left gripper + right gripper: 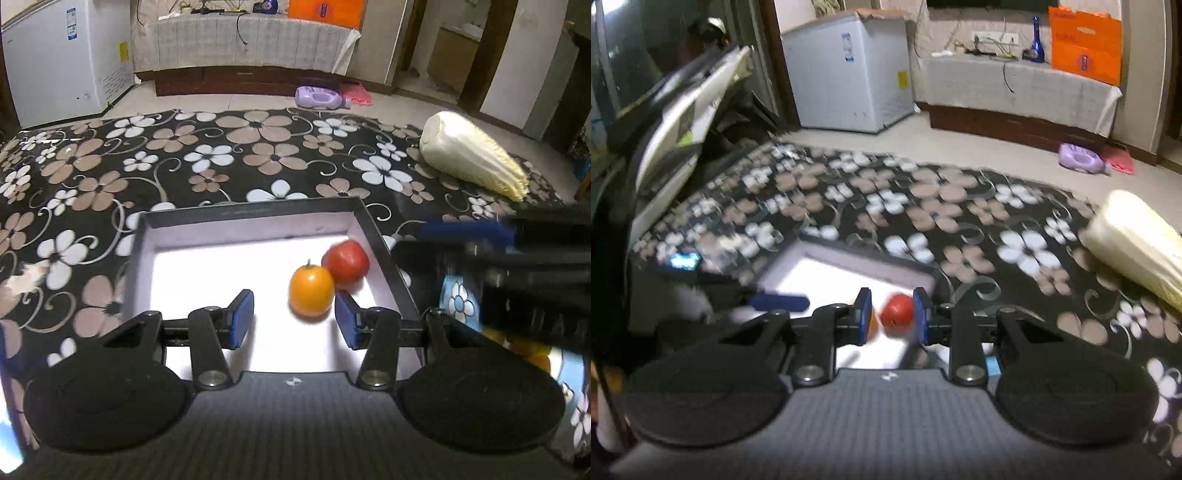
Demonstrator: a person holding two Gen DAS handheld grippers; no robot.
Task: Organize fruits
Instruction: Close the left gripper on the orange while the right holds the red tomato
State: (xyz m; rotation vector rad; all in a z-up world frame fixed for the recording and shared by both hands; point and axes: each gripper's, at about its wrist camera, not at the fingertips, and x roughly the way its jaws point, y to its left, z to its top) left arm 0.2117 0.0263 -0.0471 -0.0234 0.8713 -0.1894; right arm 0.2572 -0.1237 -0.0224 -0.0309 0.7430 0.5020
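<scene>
A black box with a white floor (251, 211) lies on the flowered cloth. Inside it an orange fruit (311, 291) and a red round fruit (346, 261) rest against each other near the right wall. My left gripper (293, 319) hovers open over the box. Its right pad (345, 319) is close beside the orange fruit and nothing sits between the pads. My right gripper (892, 317) is shut to a narrow gap and holds nothing. The red fruit (897, 314) shows through that gap, down in the box (849, 254). In the left wrist view the right tool's black frame (535, 288) blurs just outside the box's right wall.
A pale napa cabbage (472, 155) (1137, 240) lies on the cloth at the far right. More orange fruit (532, 350) shows under the right tool, outside the box. Beyond the table's far edge are a purple bottle (321, 98) on the floor and a white freezer (55, 55).
</scene>
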